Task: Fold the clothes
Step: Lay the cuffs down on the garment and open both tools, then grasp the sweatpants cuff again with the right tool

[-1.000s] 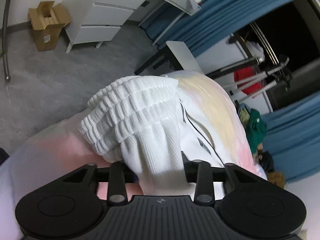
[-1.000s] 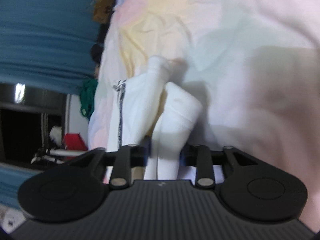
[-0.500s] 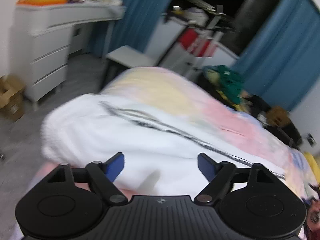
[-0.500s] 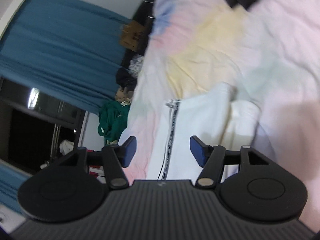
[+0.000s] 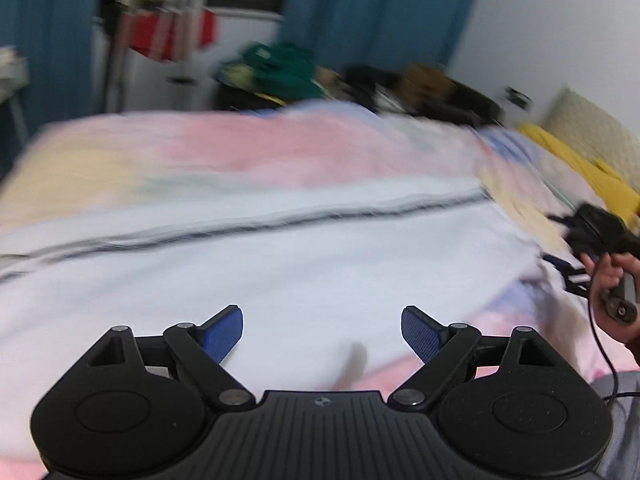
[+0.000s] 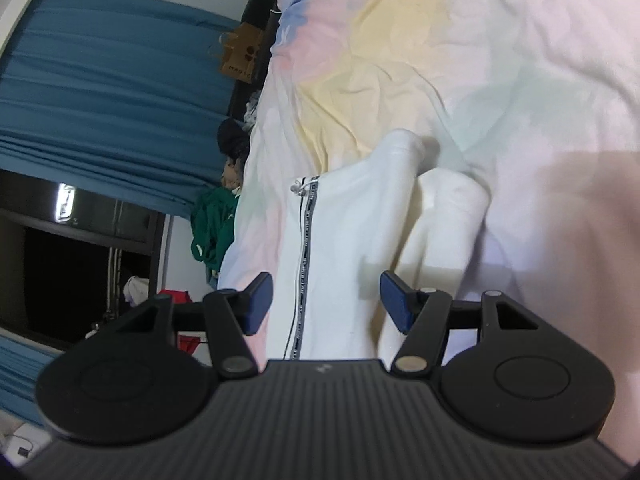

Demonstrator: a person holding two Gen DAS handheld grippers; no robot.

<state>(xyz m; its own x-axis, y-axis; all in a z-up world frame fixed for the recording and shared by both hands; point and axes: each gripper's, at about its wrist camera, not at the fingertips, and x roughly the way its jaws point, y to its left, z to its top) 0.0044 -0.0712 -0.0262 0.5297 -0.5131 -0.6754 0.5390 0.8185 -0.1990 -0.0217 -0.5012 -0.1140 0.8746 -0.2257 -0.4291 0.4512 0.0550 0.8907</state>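
White trousers [image 5: 280,264] with a dark side stripe [image 5: 248,228] lie folded lengthwise across the pastel bed sheet [image 5: 240,148]; this view is motion-blurred. My left gripper [image 5: 322,330] hovers over them, its jaws opening with nothing between them. In the right wrist view the same trousers [image 6: 344,240] lie flat, and their leg ends [image 6: 452,208] rest on the sheet [image 6: 520,60]. My right gripper [image 6: 326,300] is open just above the cloth, its pads clear of it. A hand [image 5: 608,280] holds that right gripper at the right edge of the left wrist view.
Blue curtains [image 6: 100,92] hang beyond the bed's far side. A green clothes pile [image 5: 280,68], dark items and a brown paper bag [image 6: 240,56] line that edge. A rack with red cloth [image 5: 168,36] stands behind. Yellow fabric [image 5: 580,168] lies near the headboard.
My left gripper let go of the ribbed waistband, opened and swung across the bed while rolling upright. My right gripper opened off the leg ends and drew back a little.
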